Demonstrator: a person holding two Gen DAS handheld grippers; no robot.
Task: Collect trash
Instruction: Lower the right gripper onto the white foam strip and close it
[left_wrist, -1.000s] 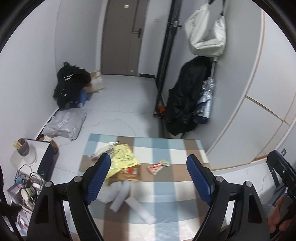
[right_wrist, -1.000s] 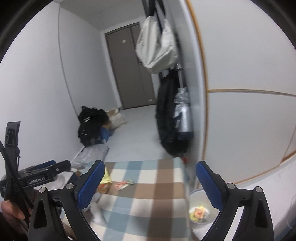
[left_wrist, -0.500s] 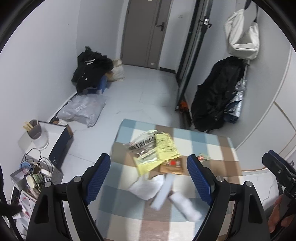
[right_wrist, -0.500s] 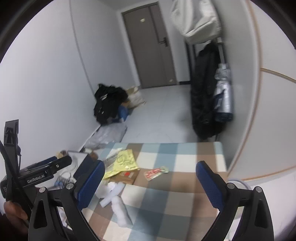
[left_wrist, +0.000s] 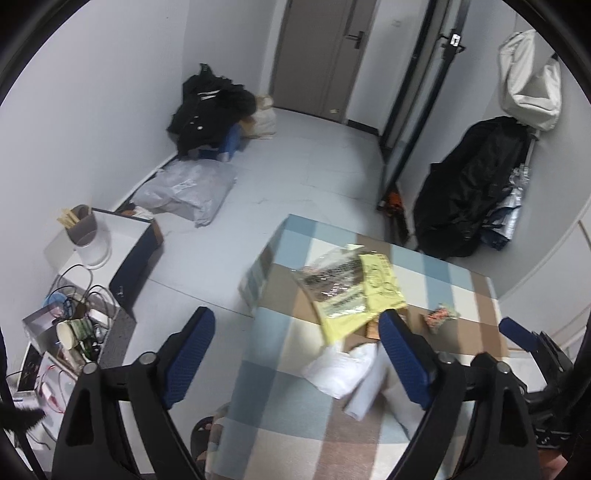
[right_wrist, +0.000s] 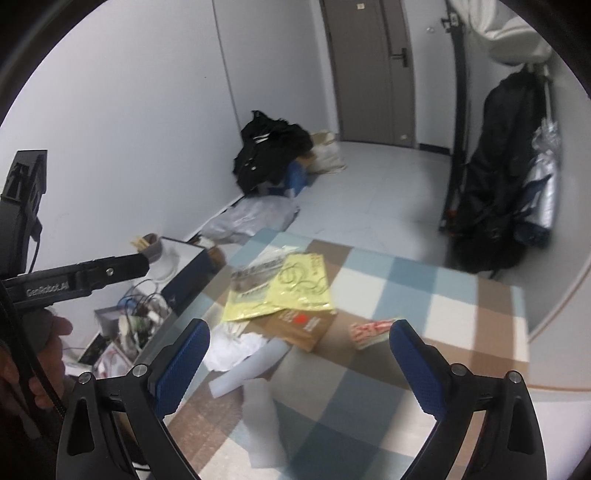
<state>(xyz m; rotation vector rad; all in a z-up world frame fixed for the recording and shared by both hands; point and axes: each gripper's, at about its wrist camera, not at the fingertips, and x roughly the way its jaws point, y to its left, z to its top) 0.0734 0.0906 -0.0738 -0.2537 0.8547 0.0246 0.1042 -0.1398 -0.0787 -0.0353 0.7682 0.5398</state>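
Both grippers empty: left gripper (left_wrist: 297, 350) jaws wide and opening, right gripper (right_wrist: 299, 360) jaws spread. Trash sits on checkered table (right_wrist: 424, 295) beyond them: yellow bag (right_wrist: 291, 288) over brown envelope (right_wrist: 303, 326), white tissue (right_wrist: 236, 347) near-left, red wrapper (right_wrist: 371, 328) right.

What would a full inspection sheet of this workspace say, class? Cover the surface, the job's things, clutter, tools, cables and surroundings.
Surface: checked tablecloth covering the table.
Job's things: yellow bag, brown envelope, red wrapper, white tissue, all lying on the cloth.
Clutter: cup among oddments on the floor.
Tools: left tool opening, nothing between its fingers; right tool open, empty.
Cables: loose wires beside the cup.
Surroundings: closed door, black bag by the wall, hanging dark coat.
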